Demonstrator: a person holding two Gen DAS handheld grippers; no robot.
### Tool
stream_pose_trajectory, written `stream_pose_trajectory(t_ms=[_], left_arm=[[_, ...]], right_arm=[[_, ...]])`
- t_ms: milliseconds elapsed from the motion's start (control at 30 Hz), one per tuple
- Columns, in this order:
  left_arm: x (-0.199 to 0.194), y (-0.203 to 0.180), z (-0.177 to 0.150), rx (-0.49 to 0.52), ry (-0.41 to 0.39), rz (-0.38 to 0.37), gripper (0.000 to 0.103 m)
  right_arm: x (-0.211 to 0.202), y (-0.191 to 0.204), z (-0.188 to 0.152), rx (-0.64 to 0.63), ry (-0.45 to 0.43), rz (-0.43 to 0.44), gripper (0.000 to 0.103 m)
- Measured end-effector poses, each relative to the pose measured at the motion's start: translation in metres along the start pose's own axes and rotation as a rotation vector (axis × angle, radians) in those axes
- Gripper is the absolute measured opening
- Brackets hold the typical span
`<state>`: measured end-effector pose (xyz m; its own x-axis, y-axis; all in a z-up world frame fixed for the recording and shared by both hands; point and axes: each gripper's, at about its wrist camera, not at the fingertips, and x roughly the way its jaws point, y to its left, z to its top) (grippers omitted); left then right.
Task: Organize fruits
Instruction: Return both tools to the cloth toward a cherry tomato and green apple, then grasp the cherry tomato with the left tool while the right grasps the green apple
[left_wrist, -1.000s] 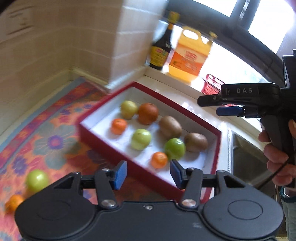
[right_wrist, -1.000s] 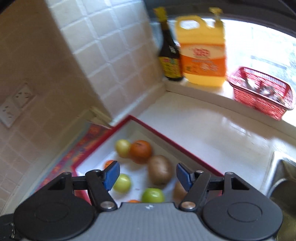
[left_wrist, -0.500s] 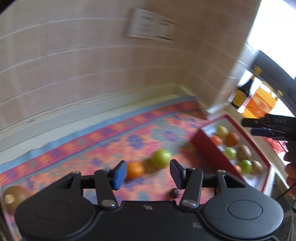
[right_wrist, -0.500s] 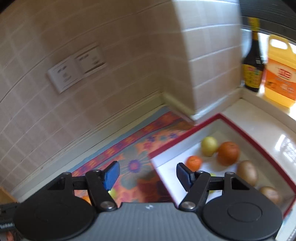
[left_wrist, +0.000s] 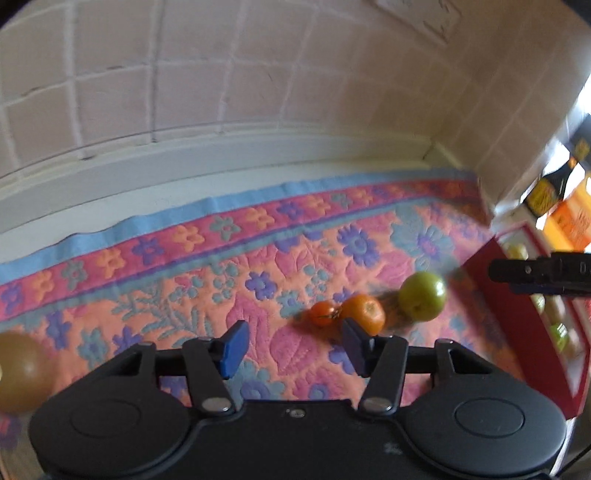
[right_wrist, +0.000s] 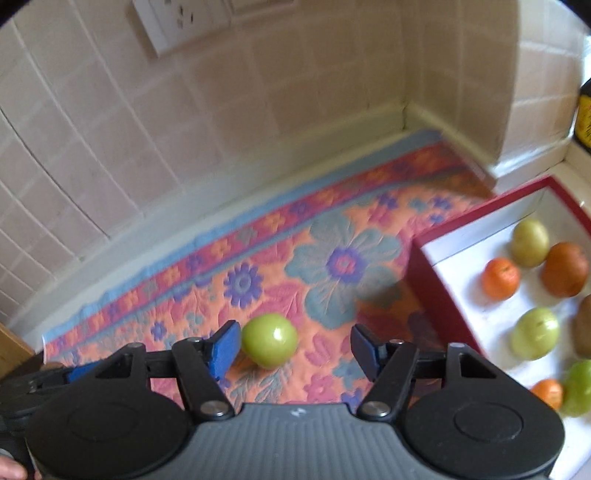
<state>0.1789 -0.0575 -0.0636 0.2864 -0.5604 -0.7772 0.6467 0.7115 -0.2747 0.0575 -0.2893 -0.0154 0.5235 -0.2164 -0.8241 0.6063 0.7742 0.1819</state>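
Blue-padded black right gripper (right_wrist: 291, 347) jaws spread, just been closing a little, nothing pinched; glossy round green fruit (right_wrist: 269, 339) lies on floral orange-pink quilted mat (right_wrist: 332, 266) between them. Left gripper (left_wrist: 291, 347) spread, empty. Beyond: small orange citrus (left_wrist: 364, 314), tiny red tomato (left_wrist: 322, 313). Farther right, red-walled white-lined box (right_wrist: 461, 236) holds fruits.

Soft daylight from the right, motion blur, fisheye-bent edges.

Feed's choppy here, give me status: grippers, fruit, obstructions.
Left gripper open, empty. Right gripper open over green fruit on mat, not gripped. Box right. Nothing blocking.
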Motion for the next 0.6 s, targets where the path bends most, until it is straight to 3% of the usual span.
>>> stream_pose_trajectory(t_ms=[200,600], left_arm=[[0.026,-0.007,0.002,0.079,0.032,-0.029,0.057],[0.050,-0.004,0.012,0.053,0.031,-0.025,0.053]], right_arm=[[0.034,0.000,-0.001,0.053,0.059,-0.001,0.066],[0.067,0.008,0.004,0.093,0.094,0.011,0.066]])
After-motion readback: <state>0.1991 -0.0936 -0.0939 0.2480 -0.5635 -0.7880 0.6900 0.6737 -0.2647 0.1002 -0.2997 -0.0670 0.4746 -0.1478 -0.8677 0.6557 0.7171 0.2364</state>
